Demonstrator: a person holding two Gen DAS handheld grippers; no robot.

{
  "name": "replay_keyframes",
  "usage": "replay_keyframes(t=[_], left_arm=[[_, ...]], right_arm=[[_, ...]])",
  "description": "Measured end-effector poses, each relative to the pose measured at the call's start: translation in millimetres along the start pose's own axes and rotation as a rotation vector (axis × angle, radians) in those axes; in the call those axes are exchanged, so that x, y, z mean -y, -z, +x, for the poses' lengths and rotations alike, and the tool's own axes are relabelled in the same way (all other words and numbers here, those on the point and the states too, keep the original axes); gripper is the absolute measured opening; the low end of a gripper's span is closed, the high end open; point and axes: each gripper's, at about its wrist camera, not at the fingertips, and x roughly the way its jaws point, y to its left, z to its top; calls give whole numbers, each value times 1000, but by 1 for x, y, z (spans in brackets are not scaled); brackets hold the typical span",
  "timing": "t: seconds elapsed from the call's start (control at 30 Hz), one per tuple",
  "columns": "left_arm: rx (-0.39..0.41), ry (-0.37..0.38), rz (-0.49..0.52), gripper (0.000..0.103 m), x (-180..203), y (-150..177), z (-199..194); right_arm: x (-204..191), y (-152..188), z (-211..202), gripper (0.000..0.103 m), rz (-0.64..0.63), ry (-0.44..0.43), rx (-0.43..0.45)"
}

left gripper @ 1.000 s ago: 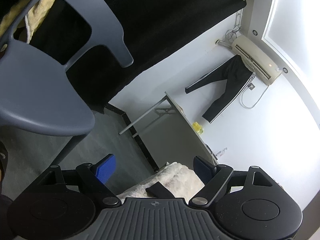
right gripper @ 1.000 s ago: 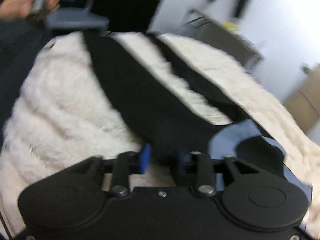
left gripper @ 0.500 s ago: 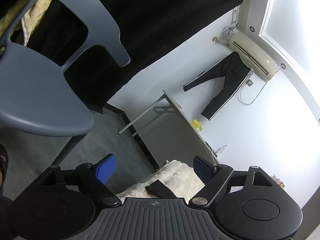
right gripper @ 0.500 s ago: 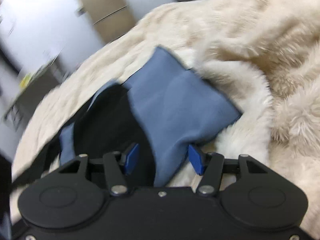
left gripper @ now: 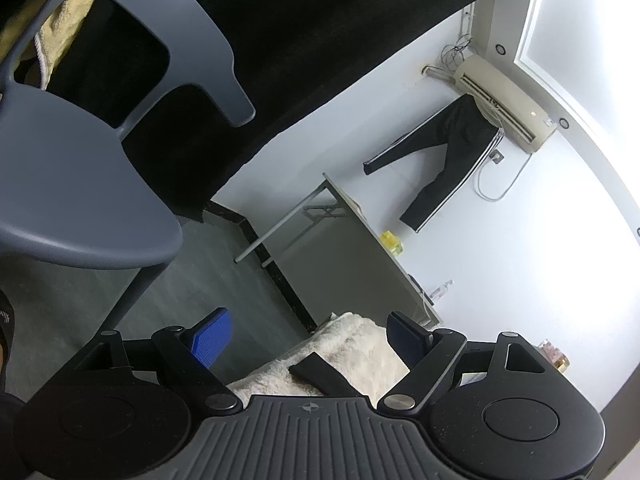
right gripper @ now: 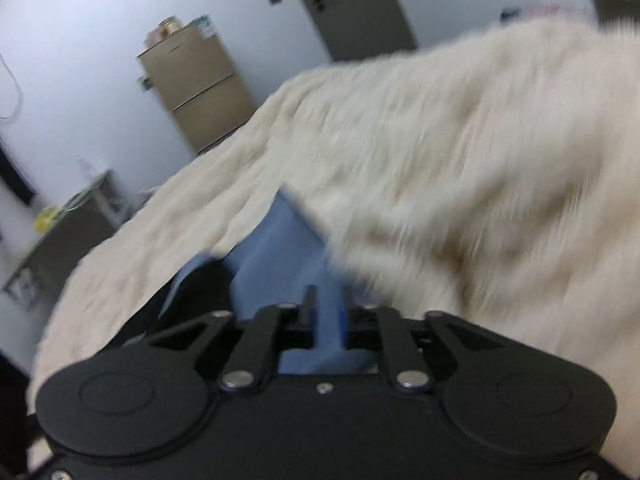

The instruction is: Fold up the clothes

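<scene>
The blue garment (right gripper: 288,248) lay on the cream fleece blanket (right gripper: 440,152), directly ahead of the right tongs (right gripper: 326,312), with a fold of its cloth running back between the two fingers. The fingers stood close together with the blue cloth pinched between them; the jaws had just been moving, narrowing and then easing slightly wider, with the cloth between them all the while. A black part of the garment (right gripper: 200,284) showed just left of the pinched fold. The blanket spread away ahead and to the right of these tongs, much of it blurred. Beyond it, far ahead and to the left, stood a tan fridge (right gripper: 196,84), and lower left a grey table (right gripper: 60,236).

The left tongs (left gripper: 308,336) stood wide apart with nothing between them. Just ahead of them, low in the gap, lay a corner of the same blanket with a black strap of cloth (left gripper: 320,376) on it. To their upper left stood a grey plastic chair (left gripper: 80,184); further ahead a folding table stood on its side (left gripper: 360,264), and black trousers (left gripper: 448,160) hung on the white wall below an air conditioner (left gripper: 504,100).
</scene>
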Motion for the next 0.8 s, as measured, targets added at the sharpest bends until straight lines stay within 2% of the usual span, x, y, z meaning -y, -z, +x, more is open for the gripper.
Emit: replay_keyframes(t=[0.03, 0.1, 0.27, 0.33, 0.4, 0.43, 0.5, 0.57, 0.63, 0.73, 0.8], left_arm=[[0, 0, 0, 80, 0, 0, 0], [-4, 3, 2, 80, 0, -1, 0], [-10, 3, 2, 80, 0, -1, 0], [-29, 2, 13, 80, 2, -1, 2], [-68, 18, 34, 80, 5, -1, 6], [-72, 20, 37, 80, 5, 0, 7], [-192, 66, 86, 80, 15, 6, 19], [-279, 99, 130, 80, 23, 13, 28], [-347, 128, 247, 80, 42, 26, 34], [-412, 156, 377, 81, 61, 41, 38], [-462, 154, 429, 81, 68, 50, 42]], right_arm=[[1, 9, -2, 48, 35, -17, -23], [-2, 27, 5, 48, 90, -26, -86], [-12, 40, 33, 51, 102, 43, -171], [-12, 37, 43, 51, 98, 74, -136], [-7, 26, 50, 49, 106, 86, -37], [-4, 22, 54, 32, 116, 82, -15], [4, 13, 62, 9, 169, 55, -20], [3, 7, 62, 6, 150, 38, -10], [-6, 3, 54, 4, 66, 35, 17], [-21, -13, 40, 4, -42, 22, 105], [-27, -32, 27, 4, -92, 27, 181]])
